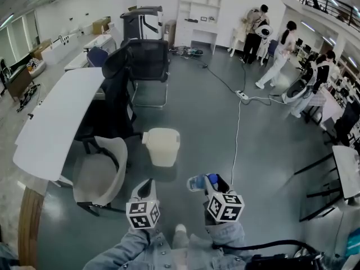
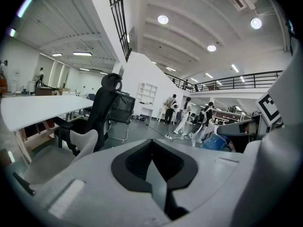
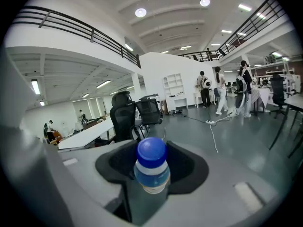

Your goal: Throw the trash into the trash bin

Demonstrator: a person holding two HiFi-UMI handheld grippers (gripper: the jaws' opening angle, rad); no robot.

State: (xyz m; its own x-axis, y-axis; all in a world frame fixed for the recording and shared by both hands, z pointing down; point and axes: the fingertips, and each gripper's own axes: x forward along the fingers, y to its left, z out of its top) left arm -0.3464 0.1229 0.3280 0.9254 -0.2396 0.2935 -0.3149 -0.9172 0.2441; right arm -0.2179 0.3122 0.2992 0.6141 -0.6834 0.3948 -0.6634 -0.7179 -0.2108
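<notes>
A cream trash bin [image 1: 162, 146] stands open-topped on the grey floor, just ahead of both grippers. My right gripper [image 1: 207, 184] is shut on a clear plastic bottle [image 1: 197, 181] with a blue cap; in the right gripper view the bottle [image 3: 151, 170] stands between the jaws with its cap toward the camera. The bottle is short of the bin and to its right. My left gripper [image 1: 147, 187] is level with it on the left, its jaws closed together with nothing in them [image 2: 158, 174]. The bin is hidden in both gripper views.
A long white table [image 1: 50, 122] runs along the left, with a pale shell chair [image 1: 101, 173] beside the bin and black office chairs [image 1: 132, 77] behind it. A white cable [image 1: 237, 128] crosses the floor on the right. People [image 1: 278, 49] stand far back; desks [image 1: 346, 170] line the right.
</notes>
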